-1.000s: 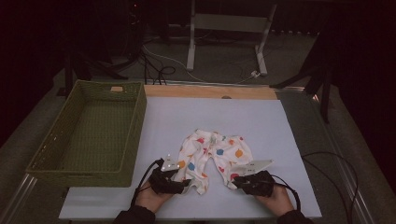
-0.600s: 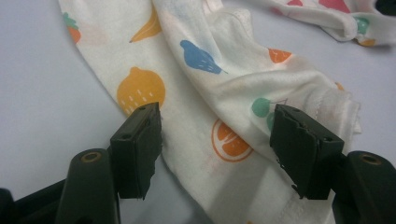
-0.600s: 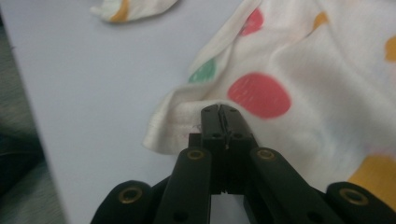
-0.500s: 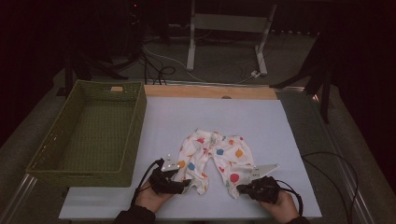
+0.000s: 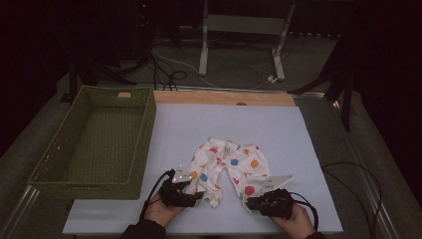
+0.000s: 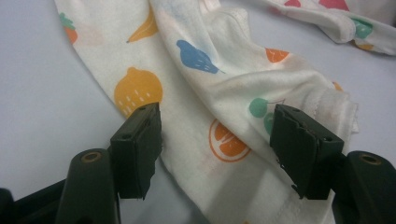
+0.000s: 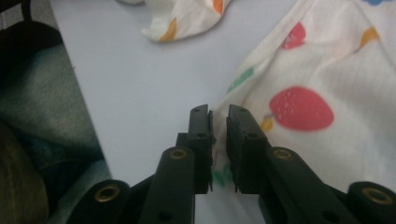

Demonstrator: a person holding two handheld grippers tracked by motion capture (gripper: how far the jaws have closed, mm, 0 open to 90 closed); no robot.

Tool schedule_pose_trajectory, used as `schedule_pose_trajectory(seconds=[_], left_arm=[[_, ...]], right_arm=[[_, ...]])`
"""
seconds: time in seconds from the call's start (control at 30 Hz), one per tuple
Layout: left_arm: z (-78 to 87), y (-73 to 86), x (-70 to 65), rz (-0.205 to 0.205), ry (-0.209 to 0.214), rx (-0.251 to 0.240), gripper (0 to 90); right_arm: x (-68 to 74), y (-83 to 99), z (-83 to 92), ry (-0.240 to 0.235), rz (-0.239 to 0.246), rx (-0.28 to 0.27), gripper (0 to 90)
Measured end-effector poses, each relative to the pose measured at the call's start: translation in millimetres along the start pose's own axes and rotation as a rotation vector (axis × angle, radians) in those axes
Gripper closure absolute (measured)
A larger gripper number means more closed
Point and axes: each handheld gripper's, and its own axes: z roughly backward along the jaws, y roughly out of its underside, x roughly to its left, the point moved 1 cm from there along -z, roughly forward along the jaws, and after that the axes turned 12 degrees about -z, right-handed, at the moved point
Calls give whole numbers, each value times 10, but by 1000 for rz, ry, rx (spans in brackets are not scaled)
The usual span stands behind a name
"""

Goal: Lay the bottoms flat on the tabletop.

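- White fruit-print baby trousers (image 5: 230,168) lie flat on my worktop (image 5: 278,129).
- My left gripper (image 6: 215,135) stands spread over 1 leg.
- My right gripper (image 7: 218,122), just reopening slightly, pinches the other leg's hem.

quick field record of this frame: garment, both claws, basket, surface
garment: white baby pants with fruit print, lying flat, both leg ends toward the person
left claw: open, jaws either side of one leg end, pads not pressing
right claw: jaws nearly together with the other leg's hem edge between them; they have just been opening a little
basket: green woven, left of the pants, nothing seen inside
surface: pale blue mat
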Motion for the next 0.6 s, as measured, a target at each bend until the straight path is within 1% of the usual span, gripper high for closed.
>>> schedule_pose_trajectory(seconds=[0.03, 0.07, 0.1, 0.13, 0.17, 0.2, 0.23, 0.27, 0.3, 0.37, 0.4, 0.43, 0.47, 0.5, 0.53, 0.57, 0.6], left_arm=[[0, 0, 0, 0, 0, 0, 353], [10, 6, -6, -2, 0, 3, 356], [10, 6, -6, -2, 0, 3, 359], [33, 20, -14, -8, 4, 9, 365], [33, 20, -14, -8, 4, 9, 370], [51, 34, -21, -7, 3, 13, 370], [72, 52, -22, -7, 8, 17, 375], [72, 52, -22, -7, 8, 17, 392], [93, 72, -22, -6, 11, 20, 413], [121, 91, -18, -6, 12, 26, 441], [121, 91, -18, -6, 12, 26, 441], [152, 116, -19, -17, 13, 33, 475], [152, 116, -19, -17, 13, 33, 493], [168, 140, -25, -28, 2, 30, 533], [168, 140, -25, -28, 2, 30, 560], [174, 154, -34, -41, -18, 30, 617], [174, 154, -34, -41, -18, 30, 638]], right_arm=[[11, -24, -14, 1, -15, -3, 776], [5, -47, -35, 5, -1, -12, 764], [5, -47, -35, 5, -1, -12, 764], [23, -102, -71, -4, -12, -20, 736], [23, -102, -71, -4, -12, -20, 736], [23, -126, -89, 3, 6, -23, 729], [23, -156, -116, 0, 18, -25, 720], [23, -156, -116, 0, 18, -25, 720], [41, -204, -180, 4, 16, -26, 700], [33, -210, -190, 10, 21, -24, 697], [19, -210, -194, 0, 27, -21, 697], [-3, -207, -193, 29, 21, -21, 691], [-3, -207, -193, 29, 21, -21, 691], [-45, -195, -162, 28, 10, -32, 686], [-45, -195, -162, 28, 10, -32, 686], [-82, -178, -120, 45, -3, -44, 682], [-82, -178, -120, 45, -3, -44, 682]])
